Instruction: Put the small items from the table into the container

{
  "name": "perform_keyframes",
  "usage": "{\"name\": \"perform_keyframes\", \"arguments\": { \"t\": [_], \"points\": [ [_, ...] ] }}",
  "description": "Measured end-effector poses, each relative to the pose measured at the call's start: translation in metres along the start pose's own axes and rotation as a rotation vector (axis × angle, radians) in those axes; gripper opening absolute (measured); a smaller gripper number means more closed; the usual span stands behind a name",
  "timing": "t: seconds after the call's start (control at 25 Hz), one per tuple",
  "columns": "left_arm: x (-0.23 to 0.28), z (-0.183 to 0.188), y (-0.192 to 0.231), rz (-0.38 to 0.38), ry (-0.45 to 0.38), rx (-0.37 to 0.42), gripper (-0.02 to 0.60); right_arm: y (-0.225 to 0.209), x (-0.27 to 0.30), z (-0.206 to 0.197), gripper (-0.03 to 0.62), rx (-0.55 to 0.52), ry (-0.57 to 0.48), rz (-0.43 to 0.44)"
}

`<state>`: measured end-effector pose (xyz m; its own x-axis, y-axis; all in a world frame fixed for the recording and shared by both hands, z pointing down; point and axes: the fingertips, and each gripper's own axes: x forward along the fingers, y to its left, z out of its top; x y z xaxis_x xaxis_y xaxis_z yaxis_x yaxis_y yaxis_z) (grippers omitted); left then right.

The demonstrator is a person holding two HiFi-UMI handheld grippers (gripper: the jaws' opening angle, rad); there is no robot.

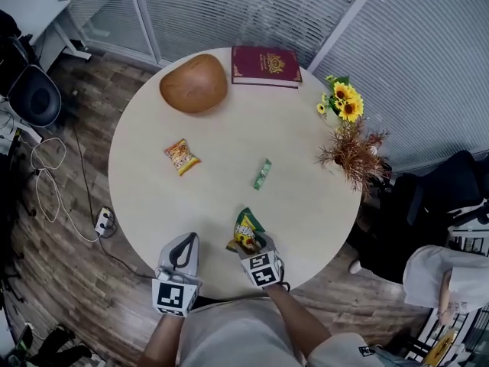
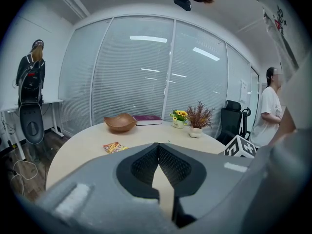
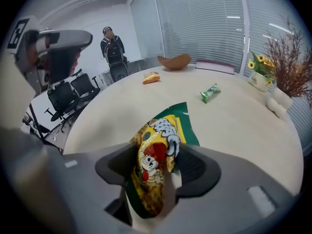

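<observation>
- Snack packet, green and yellow, is pinched between the pads of the right tongs. It is crumpled at the grip, and its lower end looks to be on or just above the bench at the near edge.
- Left tongs are closed tip to tip with nothing between them, parked just beside the right pair over the near rim.
- Step in hand, as I judge it: the first pick, grasp made, carry not begun.
- Next move calls for a lift clear of the bench and a long reach across to the wooden bowl at the far side. The grip must be firm enough that the slick foil does not slip out.
- Not yet picked: orange packet mid-left and green bar mid-bench, well apart from each other.
- Book lies just beside the bowl, and the sunflowers stand at the far right; neither reads as a small item.
- Right gripper view alone shows the pads biting the packet; in the head view the marker cube hides that contact.
- Head view alone gives the full layout and the path to the bowl.
- Left gripper view shows its own closed tips, and a person standing off to the right.
</observation>
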<state>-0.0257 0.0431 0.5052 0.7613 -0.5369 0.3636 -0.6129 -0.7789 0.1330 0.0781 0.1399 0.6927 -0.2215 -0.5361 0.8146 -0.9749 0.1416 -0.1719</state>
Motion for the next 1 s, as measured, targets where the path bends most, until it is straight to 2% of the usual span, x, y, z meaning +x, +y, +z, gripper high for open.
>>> {"name": "perform_keyframes", "arguments": {
  "t": [0.12,0.24,0.52,0.68,0.76,0.84,1.0],
  "points": [
    [0.003,-0.004,0.000,-0.003,-0.004,0.002,-0.005,0.006,-0.014,0.012,0.255,0.010,-0.041,0.018],
    [0.014,0.008,0.018,0.018,-0.021,-0.005,-0.005,0.003,-0.019,0.062,0.253,-0.007,-0.127,0.019],
    [0.057,0.059,0.074,0.078,-0.127,0.004,-0.005,-0.029,-0.001,0.264,0.253,-0.078,-0.422,-0.005],
    [0.076,0.078,0.096,0.091,-0.170,0.010,-0.005,-0.050,0.023,0.381,0.255,-0.135,-0.526,-0.010],
    [0.081,0.077,0.103,0.096,-0.171,-0.003,-0.005,-0.060,0.046,0.426,0.255,-0.156,-0.529,-0.009],
    [0.083,0.069,0.108,0.102,-0.156,-0.016,-0.005,-0.071,0.079,0.455,0.255,-0.156,-0.486,-0.008],
    [0.081,0.046,0.113,0.115,-0.098,-0.049,-0.005,-0.090,0.148,0.473,0.258,-0.131,-0.318,-0.003]
  ]
}}
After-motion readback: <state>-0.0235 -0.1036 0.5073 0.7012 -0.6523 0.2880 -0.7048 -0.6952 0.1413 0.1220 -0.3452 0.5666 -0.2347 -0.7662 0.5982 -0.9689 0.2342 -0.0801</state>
